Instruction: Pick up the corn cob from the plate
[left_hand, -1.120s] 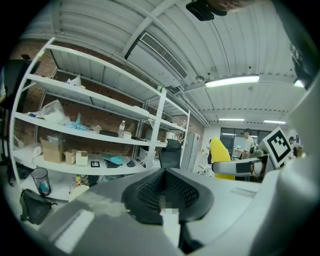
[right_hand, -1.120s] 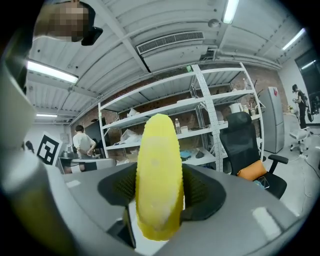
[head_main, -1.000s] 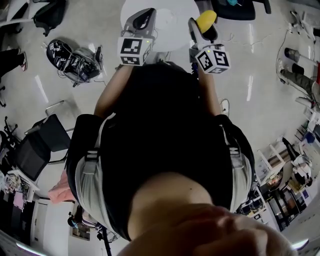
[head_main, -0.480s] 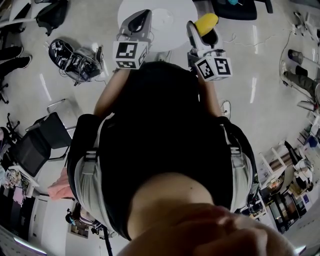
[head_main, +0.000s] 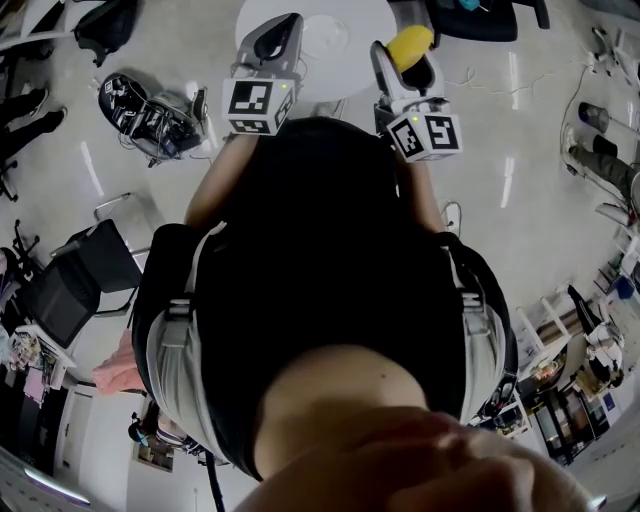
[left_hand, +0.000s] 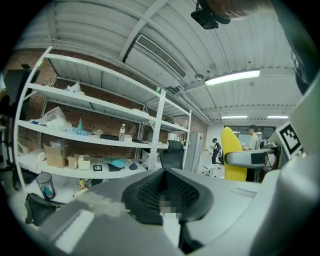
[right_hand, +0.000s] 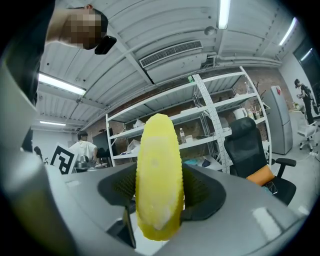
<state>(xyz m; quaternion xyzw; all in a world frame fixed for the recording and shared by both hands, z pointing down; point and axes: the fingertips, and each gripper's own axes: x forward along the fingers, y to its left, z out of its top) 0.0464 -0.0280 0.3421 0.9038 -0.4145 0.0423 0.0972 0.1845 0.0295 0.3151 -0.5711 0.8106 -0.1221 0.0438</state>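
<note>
In the head view my right gripper (head_main: 405, 52) is shut on a yellow corn cob (head_main: 411, 44) and holds it in the air beside the white round table (head_main: 350, 80). A white plate (head_main: 325, 38) lies on that table. The right gripper view has the corn cob (right_hand: 159, 180) standing upright between the jaws of the right gripper (right_hand: 159, 200). My left gripper (head_main: 275, 35) hovers over the table's left part, jaws together and empty. From the left gripper (left_hand: 167, 195) the corn cob (left_hand: 231, 155) shows at the right.
A dark bag (head_main: 145, 110) lies on the floor to the left, and a black chair (head_main: 80, 290) stands further left. White shelving (left_hand: 100, 135) with boxes lines the brick wall. An office chair (right_hand: 250, 145) stands near it. A person (right_hand: 82, 147) sits in the background.
My right gripper has risen slightly with the corn cob still in its jaws. The left gripper has stayed almost where it was.
</note>
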